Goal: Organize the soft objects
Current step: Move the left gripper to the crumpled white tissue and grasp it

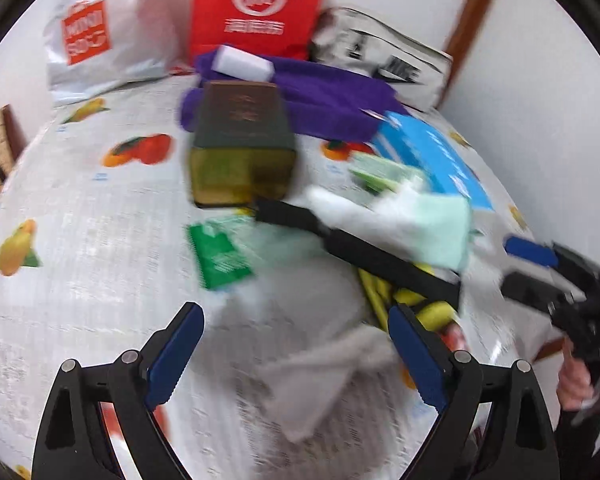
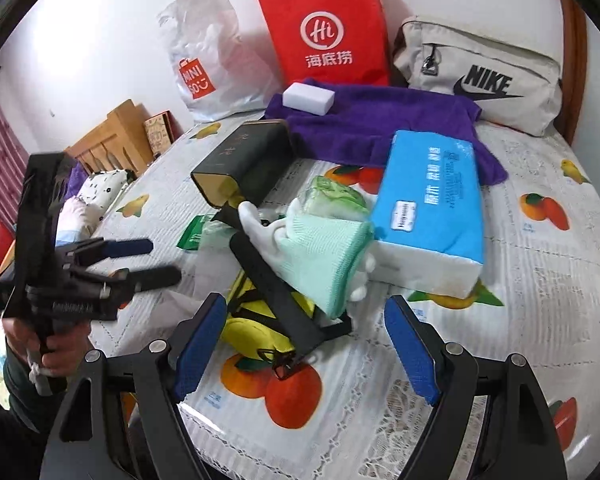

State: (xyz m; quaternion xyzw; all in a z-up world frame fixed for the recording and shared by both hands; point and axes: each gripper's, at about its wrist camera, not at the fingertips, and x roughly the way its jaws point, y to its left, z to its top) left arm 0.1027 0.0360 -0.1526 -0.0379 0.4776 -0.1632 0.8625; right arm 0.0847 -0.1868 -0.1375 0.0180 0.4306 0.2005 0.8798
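**Risk note: both grippers empty above a tangled pile**

The landmark is taken to be the blue-and-white soft pack of paper tissues [image 2: 428, 216], lying on the fruit-printed plastic tablecloth [image 2: 540, 280].

The left gripper [image 1: 296, 354] is seen with its blue-padded jaws spread wide and nothing between them; under the gap lies only a blurred grey-white cloth [image 1: 324, 376], not touched. The right gripper [image 2: 306, 344] is likewise wide apart and empty, held above the near-left corner of the tissue pack.

The soft objects are found heaped to the left of the tissue pack:
- a mint-green knitted glove with white fingers [image 2: 320, 256], touching the pack's left edge
- a yellow fabric pouch with black webbing straps [image 2: 256, 332], under the glove, nearer the camera
- a small green-printed tissue packet [image 2: 336, 196], just behind the glove
- a purple terry towel [image 2: 380, 120], behind the pack, partly under it, with a white foam block [image 2: 308, 98] resting on it

A dark rectangular tin with gold edging [image 2: 244, 160] lies on its side, left of the pack, beside the towel.

Judged risks:
1. The glove is draped over a black strap; if the glove is pinched low, the strap is likely caught too, and the pouch dragged along.
2. If the towel is pulled first, the foam block is expected to tumble and the tissue pack to be shifted.
3. The two grippers are near each other over one pile; a collision is possible if both are closed in together.
4. The left view is heavily blurred, so aim there is judged uncertain.
5. The tablecloth looks slick; a shallow pinch may gather it instead of the cloth.
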